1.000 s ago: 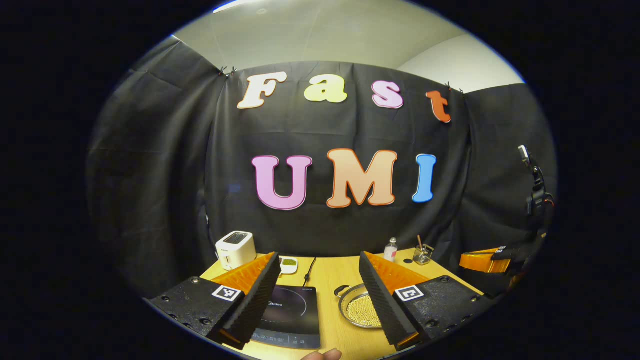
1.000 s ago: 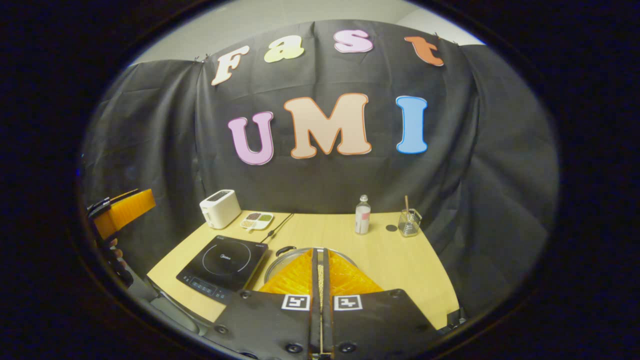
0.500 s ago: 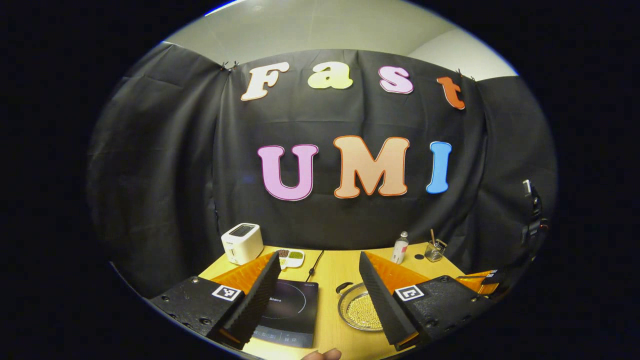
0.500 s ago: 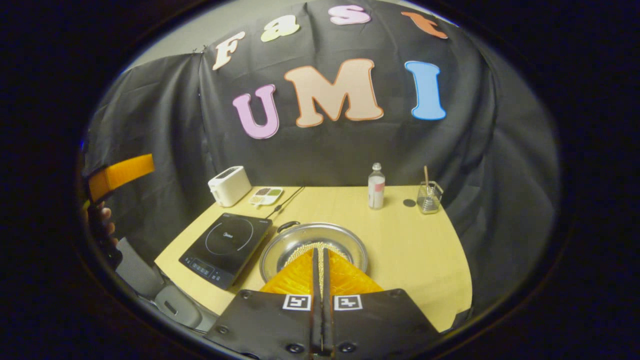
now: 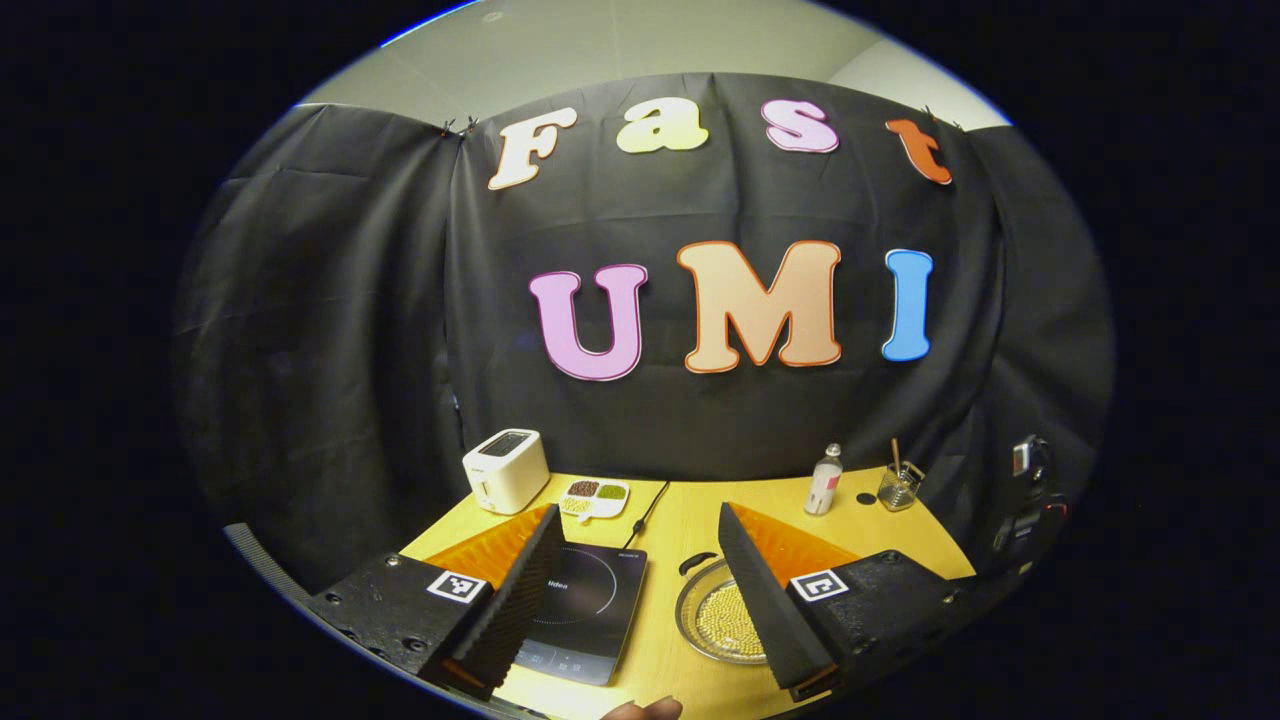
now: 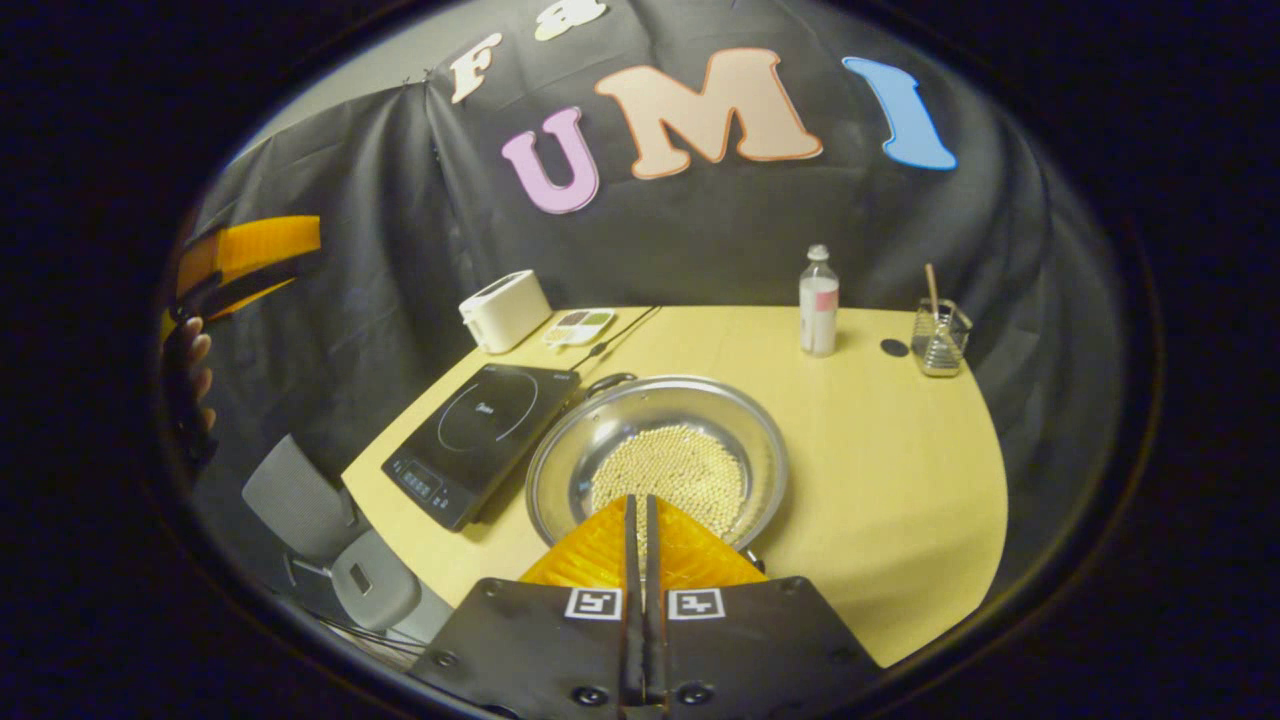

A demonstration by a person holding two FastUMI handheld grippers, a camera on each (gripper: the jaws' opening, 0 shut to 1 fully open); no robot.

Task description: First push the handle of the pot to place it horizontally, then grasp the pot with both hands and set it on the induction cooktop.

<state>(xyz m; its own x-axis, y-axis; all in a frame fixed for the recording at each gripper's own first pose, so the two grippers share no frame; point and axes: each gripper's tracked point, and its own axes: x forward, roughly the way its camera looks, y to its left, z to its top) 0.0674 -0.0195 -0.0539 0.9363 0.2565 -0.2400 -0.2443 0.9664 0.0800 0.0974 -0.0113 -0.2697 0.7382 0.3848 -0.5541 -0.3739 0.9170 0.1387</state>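
A steel pot (image 6: 600, 455) with pale round beans lies on the yellow table (image 6: 880, 470), just right of the black induction cooktop (image 6: 480, 425). One dark handle (image 6: 608, 381) sits on its far left rim, by the cooktop's corner. My right gripper (image 6: 637, 500) is shut with nothing in it and hovers over the pot's near rim. My left gripper (image 5: 637, 510) stands open and high above the table's front; the cooktop (image 5: 580, 600) and pot (image 5: 712, 620) lie below its fingers. In the right gripper view the left gripper (image 6: 250, 255) hangs at far left, held by a hand (image 6: 190, 380).
Along the back stand a white toaster (image 6: 503, 308), a small divided dish (image 6: 578, 322), a clear bottle (image 6: 818, 300) and a glass holder with a stick (image 6: 938, 335). A cable (image 6: 625, 325) runs from the cooktop toward the wall. A grey chair (image 6: 330, 560) stands off the table's left front.
The right gripper has tipped down and come closer to the pot, still shut. The left gripper's view has dropped a little and now takes in more of the table.
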